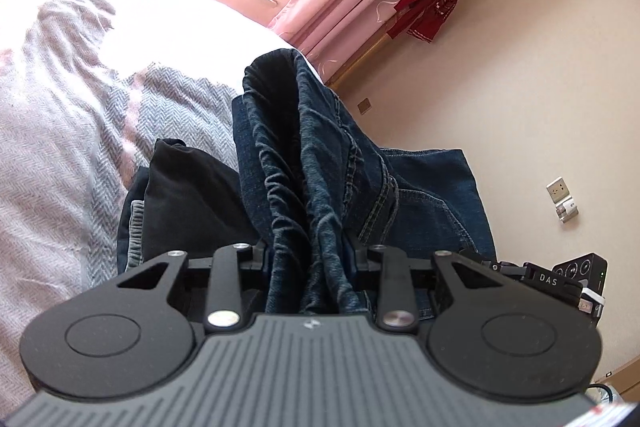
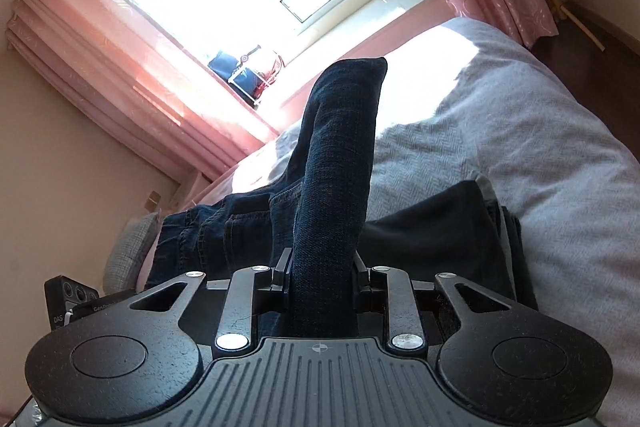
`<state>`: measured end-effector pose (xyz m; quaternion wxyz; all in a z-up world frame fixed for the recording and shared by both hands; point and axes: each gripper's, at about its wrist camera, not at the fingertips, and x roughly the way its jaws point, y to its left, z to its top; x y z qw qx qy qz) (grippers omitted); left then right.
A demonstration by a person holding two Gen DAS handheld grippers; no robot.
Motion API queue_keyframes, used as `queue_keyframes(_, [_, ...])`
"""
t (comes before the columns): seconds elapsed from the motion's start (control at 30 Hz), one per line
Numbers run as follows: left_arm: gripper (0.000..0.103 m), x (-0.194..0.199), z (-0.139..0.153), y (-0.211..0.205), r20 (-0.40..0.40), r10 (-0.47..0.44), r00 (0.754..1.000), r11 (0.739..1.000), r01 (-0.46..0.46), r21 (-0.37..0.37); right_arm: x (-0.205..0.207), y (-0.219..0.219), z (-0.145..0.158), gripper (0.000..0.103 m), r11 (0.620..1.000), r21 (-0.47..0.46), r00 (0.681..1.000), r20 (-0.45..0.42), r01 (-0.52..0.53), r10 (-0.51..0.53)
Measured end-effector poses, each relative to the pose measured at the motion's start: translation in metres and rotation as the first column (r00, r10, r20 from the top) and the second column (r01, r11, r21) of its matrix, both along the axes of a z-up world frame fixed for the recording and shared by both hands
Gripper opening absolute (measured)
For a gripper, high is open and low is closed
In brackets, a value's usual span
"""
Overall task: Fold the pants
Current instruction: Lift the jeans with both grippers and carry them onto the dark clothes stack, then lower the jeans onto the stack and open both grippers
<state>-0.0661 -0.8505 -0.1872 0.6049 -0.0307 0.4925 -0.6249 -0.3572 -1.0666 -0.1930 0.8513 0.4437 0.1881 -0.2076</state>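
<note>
The left claw (image 1: 310,263) pinches a bunched fold of the jeans (image 1: 320,155), which run straight ahead of it over the bed (image 1: 60,147). The right claw (image 2: 322,275) grips another stretch of the same denim, also reaching forward. Both hold equally close; the fingertips are buried in cloth, and the dark garments (image 1: 184,195) beneath are hard to identify.

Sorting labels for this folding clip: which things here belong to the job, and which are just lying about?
Job:
- dark blue denim jeans
- left gripper, clamping bunched denim
- right gripper, clamping a leg

Lying about:
- black folded garment
- grey herringbone bedspread
- red cloth
- pink curtains
</note>
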Motion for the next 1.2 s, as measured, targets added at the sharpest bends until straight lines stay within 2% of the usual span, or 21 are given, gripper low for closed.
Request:
queue_keyframes(0.13, [0.027,0.006,-0.024,-0.018,-0.007,0.003,1.000,1.000,-0.002,0.026,0.009,-0.026,-0.024,0.022,1.000,0.019,1.000,-0.010,0.001,0.000])
queue_keyframes(0.37, [0.027,0.018,-0.071,-0.036,-0.012,0.021,1.000,0.999,-0.020,0.049,0.024,-0.047,-0.069,0.022,0.999,0.049,0.999,-0.043,0.012,-0.010])
queue_keyframes(0.43, [0.031,0.020,-0.092,-0.041,-0.020,0.030,0.999,0.996,-0.028,0.079,0.029,-0.052,-0.082,0.024,0.998,0.051,0.998,-0.060,0.029,-0.025])
queue_keyframes(0.5, [0.036,0.021,-0.117,-0.048,-0.023,0.061,0.998,0.984,-0.056,0.171,0.034,-0.056,-0.100,0.028,0.996,0.059,0.989,-0.133,0.069,-0.060])
queue_keyframes(0.57, [0.043,0.021,-0.133,-0.049,0.007,0.068,0.998,0.974,-0.068,0.217,0.040,-0.056,-0.118,0.034,0.990,0.052,0.959,-0.262,0.128,-0.110])
queue_keyframes(0.6, [0.046,0.023,-0.135,-0.047,0.016,0.064,0.998,0.976,-0.066,0.210,0.041,-0.053,-0.123,0.036,0.990,0.037,0.951,-0.285,0.137,-0.121])
queue_keyframes(0.67, [0.050,0.027,-0.129,-0.042,0.046,0.050,0.998,0.978,-0.058,0.199,0.038,-0.040,-0.116,0.037,0.988,-0.008,0.950,-0.273,0.152,-0.148])
queue_keyframes(0.73, [0.053,0.029,-0.116,-0.033,0.136,0.056,0.989,0.980,-0.081,0.183,0.036,-0.024,-0.098,0.038,0.981,-0.114,0.933,-0.306,0.159,-0.186])
queue_keyframes(0.8, [0.051,0.030,-0.098,-0.019,0.235,0.076,0.969,0.979,-0.118,0.168,0.029,-0.006,-0.083,0.038,0.960,-0.224,0.915,-0.325,0.170,-0.238])
queue_keyframes(0.87, [0.044,0.024,-0.076,-0.002,0.303,0.106,0.947,0.977,-0.156,0.146,0.021,0.016,-0.070,0.037,0.941,-0.298,0.912,-0.319,0.162,-0.258])
queue_keyframes(0.97, [0.031,0.001,-0.052,0.028,0.316,0.089,0.945,0.992,-0.114,0.061,0.017,0.053,-0.062,0.034,0.923,-0.368,0.916,-0.322,0.111,-0.239])
queue_keyframes(1.0, [0.027,-0.008,-0.049,0.034,0.331,0.072,0.941,0.995,-0.093,0.046,0.018,0.066,-0.061,0.026,0.912,-0.402,0.916,-0.327,0.086,-0.230])
queue_keyframes(1.03, [0.025,-0.018,-0.048,0.037,0.353,0.051,0.934,0.997,-0.071,0.043,0.022,0.080,-0.062,0.019,0.896,-0.440,0.913,-0.342,0.053,-0.222])
queue_keyframes(1.13, [0.020,-0.041,-0.068,0.028,0.428,-0.027,0.903,0.993,-0.024,0.113,0.035,0.103,-0.074,0.015,0.871,-0.490,0.898,-0.392,-0.019,-0.201])
queue_keyframes(1.2, [0.019,-0.047,-0.092,0.019,0.492,-0.052,0.869,0.986,-0.033,0.163,0.047,0.103,-0.097,0.015,0.871,-0.486,0.862,-0.468,-0.065,-0.196])
